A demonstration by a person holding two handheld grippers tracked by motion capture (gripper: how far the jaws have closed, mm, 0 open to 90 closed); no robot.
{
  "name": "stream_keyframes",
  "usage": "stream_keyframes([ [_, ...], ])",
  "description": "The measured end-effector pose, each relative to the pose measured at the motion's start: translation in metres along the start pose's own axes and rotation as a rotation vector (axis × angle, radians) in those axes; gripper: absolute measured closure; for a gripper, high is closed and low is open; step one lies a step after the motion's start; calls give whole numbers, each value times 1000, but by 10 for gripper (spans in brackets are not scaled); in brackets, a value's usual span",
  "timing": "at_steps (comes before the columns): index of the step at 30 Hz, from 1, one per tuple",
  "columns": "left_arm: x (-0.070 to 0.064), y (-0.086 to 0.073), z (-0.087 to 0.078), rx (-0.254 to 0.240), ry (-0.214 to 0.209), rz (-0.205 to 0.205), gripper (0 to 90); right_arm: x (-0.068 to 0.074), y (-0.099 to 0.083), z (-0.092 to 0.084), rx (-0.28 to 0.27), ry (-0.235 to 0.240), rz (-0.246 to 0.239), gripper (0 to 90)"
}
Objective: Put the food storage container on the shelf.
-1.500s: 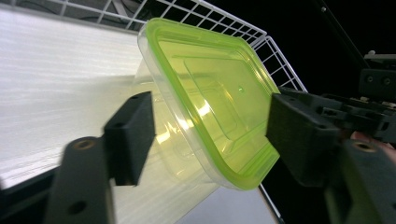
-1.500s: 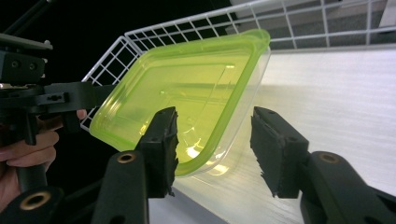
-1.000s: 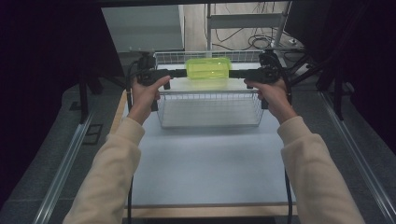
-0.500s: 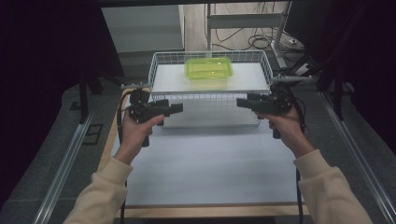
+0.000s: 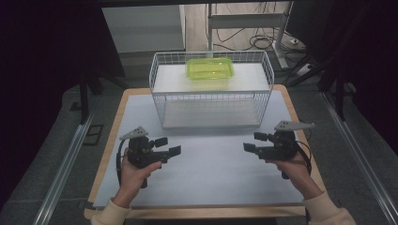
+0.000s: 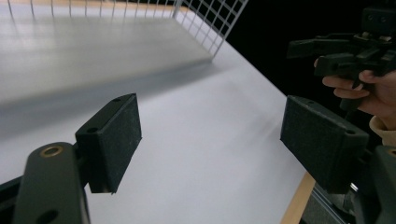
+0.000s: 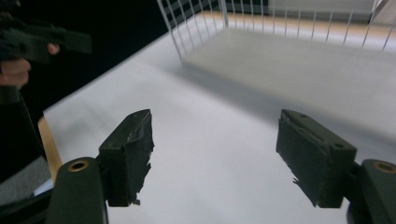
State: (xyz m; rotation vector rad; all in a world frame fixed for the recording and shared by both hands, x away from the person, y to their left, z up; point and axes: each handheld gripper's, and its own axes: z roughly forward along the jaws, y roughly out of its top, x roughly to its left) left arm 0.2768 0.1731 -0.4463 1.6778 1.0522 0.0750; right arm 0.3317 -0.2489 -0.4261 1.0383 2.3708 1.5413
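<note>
The white table (image 5: pixel 211 164) is lit evenly from above, while the surroundings are left almost black in all three views. A soft shadow is cast on the table below the wire basket (image 5: pixel 211 101), seen as a grey band in both gripper views. The high view is sharp but slightly dim. In the gripper views, the near jaws are rendered crisply; the basket wires and far hand are blurred.

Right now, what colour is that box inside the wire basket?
Bright yellow-green, see-through plastic. The box shows best in the high view, at the far end of the wire basket.
</note>
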Motion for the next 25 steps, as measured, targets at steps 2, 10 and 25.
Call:
stream_keyframes([
  [2,0,-13,4,30,2,5,206,1,-15,3,23,3,3,266],
  [10,4,-43,25,121,7,-2,212,-2,-53,17,85,-2,17,253],
  [25,5,-65,26,130,67,21,221,1,-77,21,103,-189,-151,153],
])
